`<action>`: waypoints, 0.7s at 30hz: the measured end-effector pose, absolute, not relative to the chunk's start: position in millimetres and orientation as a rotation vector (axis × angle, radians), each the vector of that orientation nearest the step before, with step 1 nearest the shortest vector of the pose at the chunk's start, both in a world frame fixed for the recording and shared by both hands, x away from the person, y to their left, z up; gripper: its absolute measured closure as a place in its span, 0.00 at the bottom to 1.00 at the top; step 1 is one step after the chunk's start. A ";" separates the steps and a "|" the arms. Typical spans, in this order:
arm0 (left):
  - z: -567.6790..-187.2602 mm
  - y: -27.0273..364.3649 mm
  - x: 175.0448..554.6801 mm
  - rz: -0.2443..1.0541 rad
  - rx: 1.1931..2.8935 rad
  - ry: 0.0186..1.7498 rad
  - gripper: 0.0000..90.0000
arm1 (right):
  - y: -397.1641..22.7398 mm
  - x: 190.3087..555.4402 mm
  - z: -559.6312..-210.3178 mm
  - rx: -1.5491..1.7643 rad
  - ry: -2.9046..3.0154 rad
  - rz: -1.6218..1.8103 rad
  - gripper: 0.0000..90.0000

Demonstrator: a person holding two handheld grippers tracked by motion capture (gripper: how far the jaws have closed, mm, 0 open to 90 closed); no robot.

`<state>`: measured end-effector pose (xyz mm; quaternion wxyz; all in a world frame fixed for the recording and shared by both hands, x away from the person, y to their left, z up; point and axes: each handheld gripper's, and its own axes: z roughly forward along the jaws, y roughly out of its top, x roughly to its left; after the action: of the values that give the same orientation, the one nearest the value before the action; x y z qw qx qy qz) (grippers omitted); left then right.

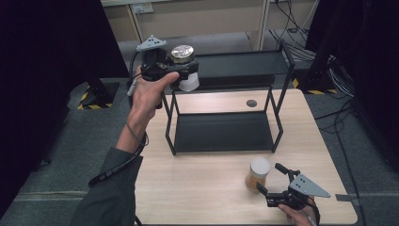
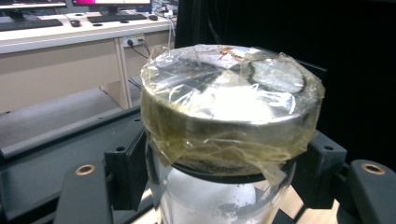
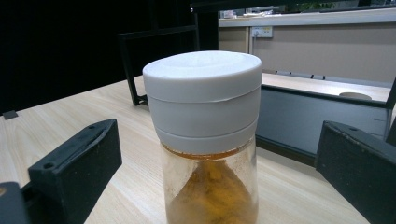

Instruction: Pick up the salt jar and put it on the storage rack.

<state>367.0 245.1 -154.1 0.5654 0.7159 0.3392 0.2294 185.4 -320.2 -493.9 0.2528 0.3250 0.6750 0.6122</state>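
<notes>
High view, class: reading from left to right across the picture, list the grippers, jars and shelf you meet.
left gripper holding the metal-lidded jar → black shelf rack → white-lidded jar of orange powder → right gripper

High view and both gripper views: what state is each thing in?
Left gripper: shut on the metal-lidded jar, held up beside the shelf's top tier.
Metal-lidded jar: upright, lid on and taped over, white contents.
Right gripper: open, jaws either side of the white-lidded jar, not touching.
White-lidded jar: upright on the table, closed, orange contents.
Shelf: both tiers bare.
</notes>
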 end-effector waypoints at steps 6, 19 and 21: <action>-149.0 232.5 374.0 0.585 1.683 0.835 0.35 | -320.6 185.5 -493.9 0.886 1.835 1.665 0.01; -154.0 218.0 391.8 0.642 1.620 0.917 0.35 | -322.2 184.0 -493.5 0.881 1.829 1.675 0.01; -155.2 216.3 394.5 0.646 1.616 0.925 0.35 | -322.1 184.1 -493.5 0.879 1.829 1.675 0.01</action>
<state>394.5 216.3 -155.2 0.5526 0.6834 0.3910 0.2733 184.1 -322.1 -493.5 0.2521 0.3233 0.6726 0.6160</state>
